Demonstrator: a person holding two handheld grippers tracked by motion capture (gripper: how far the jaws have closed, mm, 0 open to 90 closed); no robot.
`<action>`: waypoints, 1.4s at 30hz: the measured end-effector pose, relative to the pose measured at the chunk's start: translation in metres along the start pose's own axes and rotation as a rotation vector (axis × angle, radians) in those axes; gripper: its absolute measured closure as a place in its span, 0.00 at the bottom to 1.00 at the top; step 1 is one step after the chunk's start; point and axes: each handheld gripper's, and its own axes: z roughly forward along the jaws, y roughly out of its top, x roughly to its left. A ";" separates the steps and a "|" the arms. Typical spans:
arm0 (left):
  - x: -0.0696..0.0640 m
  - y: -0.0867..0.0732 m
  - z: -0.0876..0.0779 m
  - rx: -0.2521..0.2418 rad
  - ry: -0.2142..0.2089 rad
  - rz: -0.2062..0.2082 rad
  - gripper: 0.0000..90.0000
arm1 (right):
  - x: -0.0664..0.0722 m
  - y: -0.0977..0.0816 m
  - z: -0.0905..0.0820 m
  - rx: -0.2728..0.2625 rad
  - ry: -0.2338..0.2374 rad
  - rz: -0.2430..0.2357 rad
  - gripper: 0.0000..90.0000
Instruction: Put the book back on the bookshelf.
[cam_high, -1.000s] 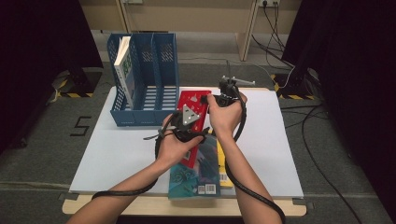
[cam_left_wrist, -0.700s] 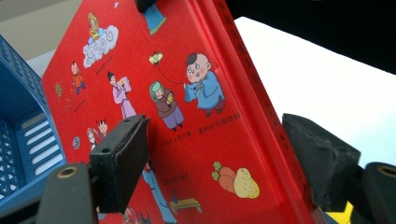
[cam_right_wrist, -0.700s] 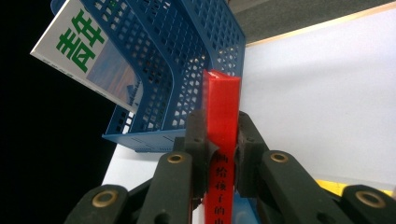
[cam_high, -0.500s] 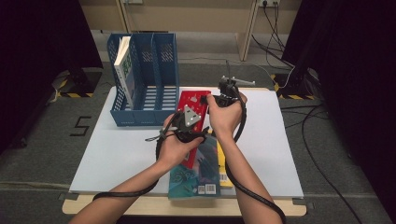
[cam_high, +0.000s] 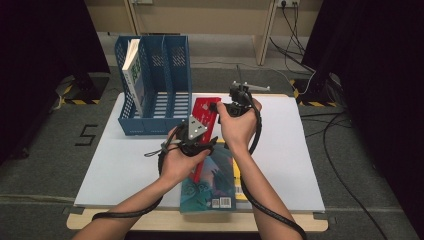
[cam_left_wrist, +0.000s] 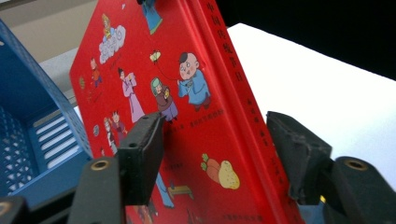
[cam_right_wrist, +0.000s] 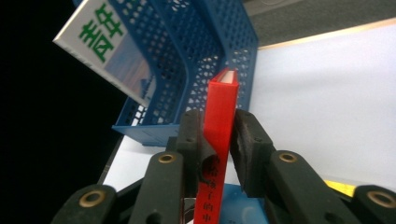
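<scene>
A red picture book (cam_high: 204, 109) stands tilted on edge above the table, its near end over a teal book (cam_high: 212, 186). My left gripper (cam_high: 196, 131) reaches at it from the near side. In the left gripper view its jaws (cam_left_wrist: 217, 149) have just been closing around the red cover (cam_left_wrist: 187, 107); the right pad still stands a little off the spine, so it is open. My right gripper (cam_high: 222, 107) comes in from the right. Its jaws (cam_right_wrist: 218, 135) have just been easing open, but both pads still lie against the red spine (cam_right_wrist: 219, 107).
A blue three-slot file rack (cam_high: 155, 102) stands at the back left, with a white and green book (cam_high: 132, 75) leaning in its left slot. A yellow book (cam_high: 240, 175) lies under the teal one. The white table (cam_high: 285, 150) stretches to the right.
</scene>
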 end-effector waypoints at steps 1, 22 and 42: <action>0.001 0.000 -0.002 -0.002 -0.004 -0.003 0.45 | 0.003 -0.001 -0.001 -0.002 0.005 -0.012 0.80; 0.062 -0.023 -0.057 -0.036 0.039 -0.049 0.87 | 0.052 -0.015 -0.003 0.004 0.170 -0.219 0.64; 0.082 -0.050 -0.085 -0.081 -0.007 -0.113 0.86 | 0.001 -0.012 -0.001 -0.033 0.098 -0.124 0.78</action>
